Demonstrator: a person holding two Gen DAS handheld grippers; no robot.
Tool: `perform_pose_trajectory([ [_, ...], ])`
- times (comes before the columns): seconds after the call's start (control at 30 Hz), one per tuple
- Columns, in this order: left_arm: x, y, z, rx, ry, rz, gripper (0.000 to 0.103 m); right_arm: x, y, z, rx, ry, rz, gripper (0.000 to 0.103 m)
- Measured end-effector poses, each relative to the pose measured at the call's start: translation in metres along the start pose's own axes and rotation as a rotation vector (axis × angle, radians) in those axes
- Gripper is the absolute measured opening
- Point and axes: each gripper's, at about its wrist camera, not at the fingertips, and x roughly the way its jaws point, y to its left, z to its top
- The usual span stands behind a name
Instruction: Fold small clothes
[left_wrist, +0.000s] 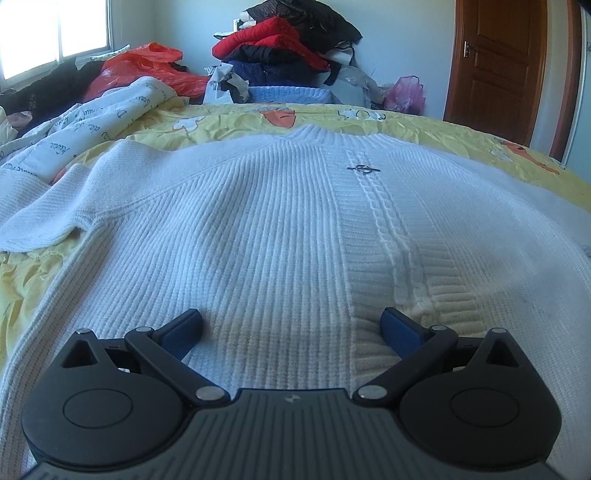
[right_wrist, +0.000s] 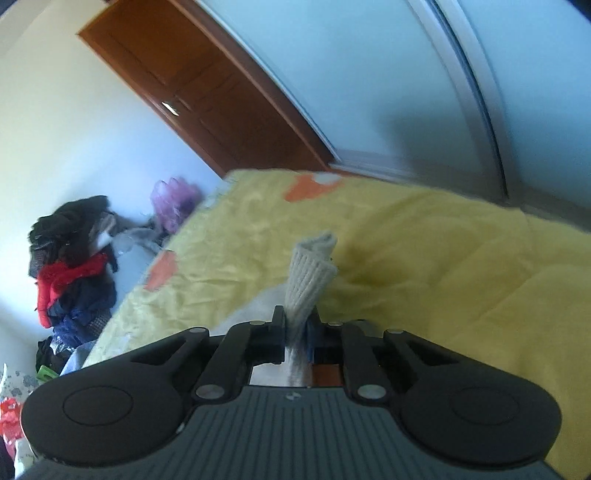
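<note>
Your right gripper (right_wrist: 298, 325) has its fingers pinched on the cuff of the white ribbed knit sweater (left_wrist: 258, 229), spread flat on the yellow bed cover (left_wrist: 229, 123), left gripper (left_wrist: 291, 325) wide open w/ nothing held: sleeve-fold step, next carry cuff across the body.

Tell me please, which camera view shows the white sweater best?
The left wrist view shows it best: the white sweater lies spread flat on the yellow bedcover, collar and one sleeve visible. The right wrist view shows only a ribbed cuff clamped in the right gripper.
</note>
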Motion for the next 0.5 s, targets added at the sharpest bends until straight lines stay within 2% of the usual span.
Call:
perform_pose_trajectory([
  [0.13, 0.0, 0.0, 0.0, 0.0, 0.0, 0.0, 0.103, -0.023, 0.067, -0.016, -0.127, -0.012, 0.154, 0.015],
  [0.23, 0.0, 0.0, 0.0, -0.001, 0.0, -0.001, 0.103, -0.033, 0.137, -0.045, -0.257, 0.017, 0.304, 0.015],
  [0.37, 0.001, 0.0, 0.001, 0.0, -0.001, -0.002, 0.103, -0.019, 0.219, -0.099, -0.362, 0.106, 0.453, 0.015],
  [0.5, 0.0, 0.0, 0.0, 0.0, -0.001, -0.001, 0.103, 0.018, 0.27, -0.165, -0.414, 0.271, 0.482, 0.015],
])
